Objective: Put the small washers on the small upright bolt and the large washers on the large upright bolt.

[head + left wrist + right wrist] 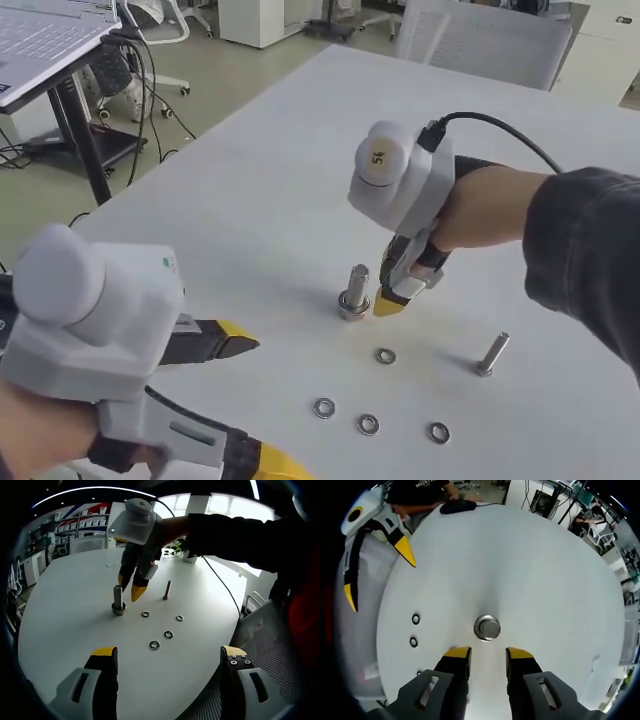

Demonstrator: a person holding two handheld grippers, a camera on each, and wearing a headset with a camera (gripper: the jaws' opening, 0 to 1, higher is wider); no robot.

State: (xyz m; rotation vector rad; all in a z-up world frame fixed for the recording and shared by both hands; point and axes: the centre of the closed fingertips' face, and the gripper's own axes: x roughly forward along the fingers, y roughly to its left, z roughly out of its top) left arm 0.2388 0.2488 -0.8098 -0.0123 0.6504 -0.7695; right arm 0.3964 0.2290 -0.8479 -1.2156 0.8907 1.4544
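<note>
- Right gripper (393,300): bulky white housing (400,190) with rounded corners; on the housing's top sits a round cream sticker (378,158) with dark digits.
- A black cable (500,125) leaves the housing's rear.
- Below the housing, grey-black fingers (390,304) are tipped yellow.
- Left gripper (169,652): matching white shell (90,300), with small screws (239,661) near one yellow tip.
- A dark grey sleeve (585,250) shows behind the housing.

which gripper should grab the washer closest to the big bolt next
Right, probably. The right gripper hangs open and empty beside the large bolt, with that washer lying close by. The left gripper, also open, sits farther back from it.
</note>
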